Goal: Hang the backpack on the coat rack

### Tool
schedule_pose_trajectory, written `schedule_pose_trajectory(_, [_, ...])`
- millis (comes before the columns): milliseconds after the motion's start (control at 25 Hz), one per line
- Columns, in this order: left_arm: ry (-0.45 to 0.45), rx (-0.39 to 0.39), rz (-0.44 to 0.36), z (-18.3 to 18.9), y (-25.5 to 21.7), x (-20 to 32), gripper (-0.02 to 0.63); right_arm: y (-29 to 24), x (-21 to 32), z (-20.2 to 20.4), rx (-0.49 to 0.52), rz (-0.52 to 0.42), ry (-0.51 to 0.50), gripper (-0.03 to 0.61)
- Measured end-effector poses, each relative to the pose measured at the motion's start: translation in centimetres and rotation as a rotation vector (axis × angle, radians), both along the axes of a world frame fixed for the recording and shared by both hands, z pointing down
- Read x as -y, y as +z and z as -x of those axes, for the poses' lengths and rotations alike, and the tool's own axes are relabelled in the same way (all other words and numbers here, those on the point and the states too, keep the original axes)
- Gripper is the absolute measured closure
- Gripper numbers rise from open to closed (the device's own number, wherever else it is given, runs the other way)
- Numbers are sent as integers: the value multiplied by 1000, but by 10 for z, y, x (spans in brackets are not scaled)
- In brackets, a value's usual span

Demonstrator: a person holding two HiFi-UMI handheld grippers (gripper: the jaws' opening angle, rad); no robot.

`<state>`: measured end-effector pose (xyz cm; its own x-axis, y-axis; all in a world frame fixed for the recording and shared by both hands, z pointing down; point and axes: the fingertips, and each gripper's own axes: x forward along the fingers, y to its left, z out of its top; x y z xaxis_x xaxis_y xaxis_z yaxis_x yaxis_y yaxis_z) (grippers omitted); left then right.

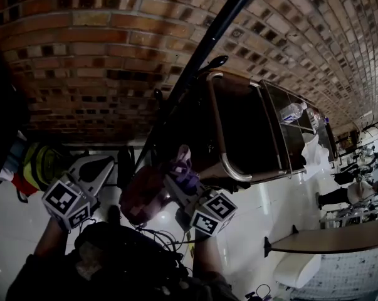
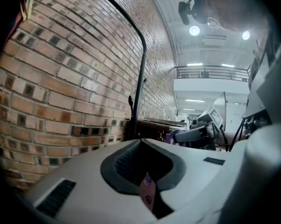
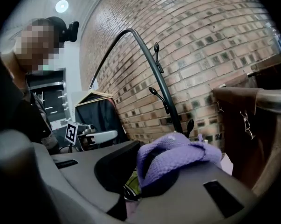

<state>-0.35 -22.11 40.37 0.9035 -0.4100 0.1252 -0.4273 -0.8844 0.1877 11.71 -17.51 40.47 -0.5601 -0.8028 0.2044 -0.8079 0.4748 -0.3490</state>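
Observation:
A maroon backpack hangs between my two grippers, low in front of the brick wall. My right gripper is shut on its purple knitted strap, which bulges over the jaws. In my left gripper, also shut, a thin pink bit of the backpack is pinched. The black coat rack rises just beyond both grippers. Its curved hooks are bare. From the left gripper view, the right gripper shows to the right of the pole.
A brown chair with a metal frame stands right of the rack, with a water bottle behind it. A yellow-green bag lies at the left. A dark garment on a hanger hangs by the wall. A table stands at the right.

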Motion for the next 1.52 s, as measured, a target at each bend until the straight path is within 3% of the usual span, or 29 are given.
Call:
schedule_pose_trajectory(360, [11, 1, 35, -4, 8, 44, 580, -4, 55, -17, -32, 9, -4, 577])
schedule_pose_trajectory(600, [-1, -6, 41, -16, 12, 58, 580, -12, 85, -24, -66, 8, -59, 577])
schedule_pose_trajectory(1240, [-186, 3, 32, -59, 4, 85, 580, -5, 129, -39, -74, 59, -326, 577])
schedule_pose_trajectory(1520, [-236, 10, 42, -70, 4, 92, 580, -3, 145, -21, -102, 59, -449, 577])
